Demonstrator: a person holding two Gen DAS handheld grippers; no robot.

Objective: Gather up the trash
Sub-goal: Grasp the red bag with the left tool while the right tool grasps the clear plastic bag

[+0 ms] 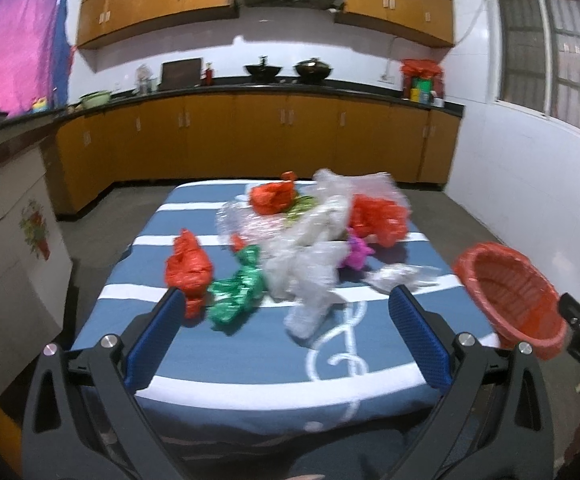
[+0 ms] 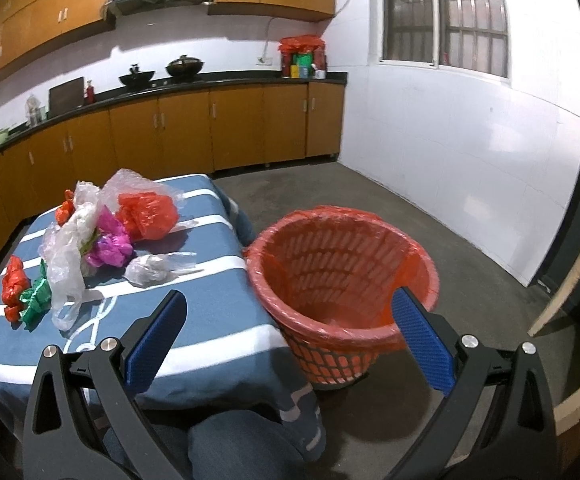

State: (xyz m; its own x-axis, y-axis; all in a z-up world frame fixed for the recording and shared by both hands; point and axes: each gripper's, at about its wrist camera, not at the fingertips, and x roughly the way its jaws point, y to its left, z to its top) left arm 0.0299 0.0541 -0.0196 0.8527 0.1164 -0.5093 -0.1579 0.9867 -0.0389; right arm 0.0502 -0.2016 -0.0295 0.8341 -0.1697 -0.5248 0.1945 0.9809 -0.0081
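Bare floor rings basket (image 2: 342, 296) beside table (image 2: 218, 320) edge; left gripper (image 1: 286, 300), right gripper (image 2: 290, 300) wide, empty

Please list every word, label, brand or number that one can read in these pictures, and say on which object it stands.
No text is readable.
Colourful containers on the black counter: any labels too blurred.
Flower picture on the pale panel: no words visible.
White swirl on the blue striped tablecloth: ornament, not letters.

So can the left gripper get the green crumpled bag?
Probably yes. The left gripper is open, and the green crumpled bag lies uncovered just ahead on the table, with only a red bag touching beside it.
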